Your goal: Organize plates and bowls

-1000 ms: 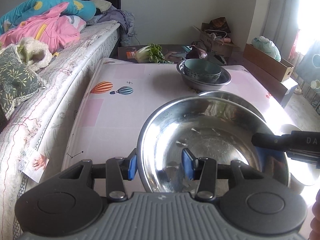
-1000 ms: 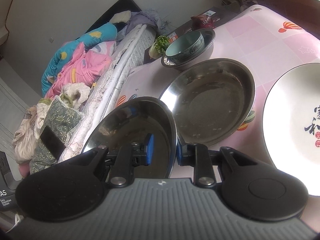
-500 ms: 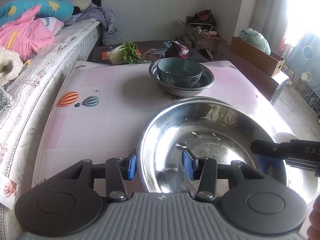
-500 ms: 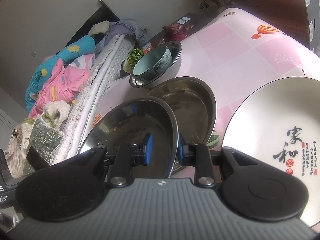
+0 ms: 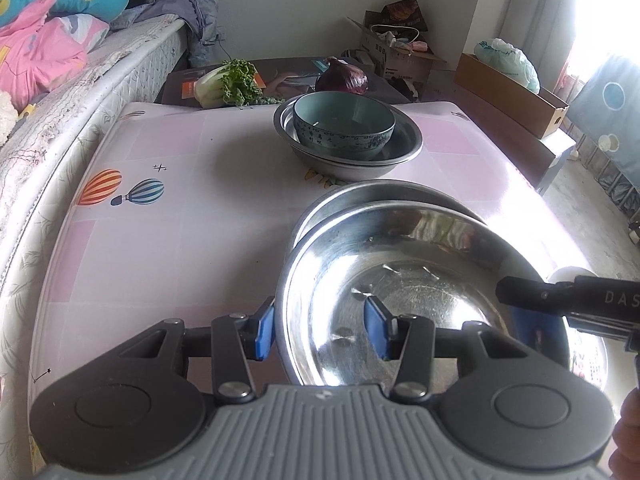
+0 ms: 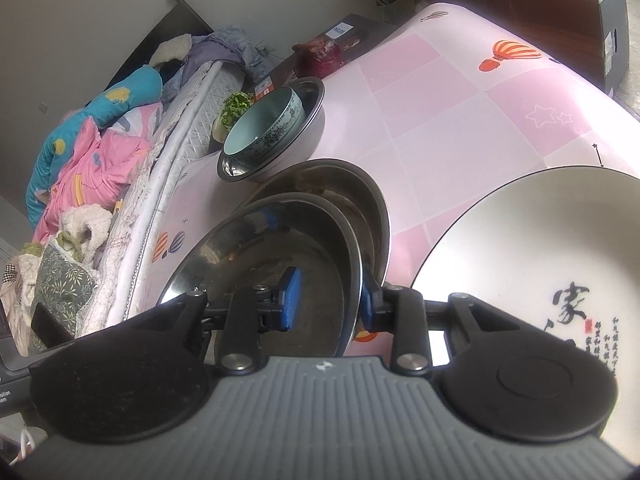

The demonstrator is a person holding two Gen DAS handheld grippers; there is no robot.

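The steel bowl (image 5: 404, 280) has its rim between both grippers' fingers: the left gripper (image 5: 322, 330) stands narrowly open, the right gripper (image 6: 328, 300) is opening.

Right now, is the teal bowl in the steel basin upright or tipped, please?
Upright: the teal bowl sits rim-up inside the steel basin.

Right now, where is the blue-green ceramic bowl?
The blue-green ceramic bowl sits inside a steel basin at the far side of the pink table, in front of the purple cabbage and beyond the two nested steel bowls near the grippers.
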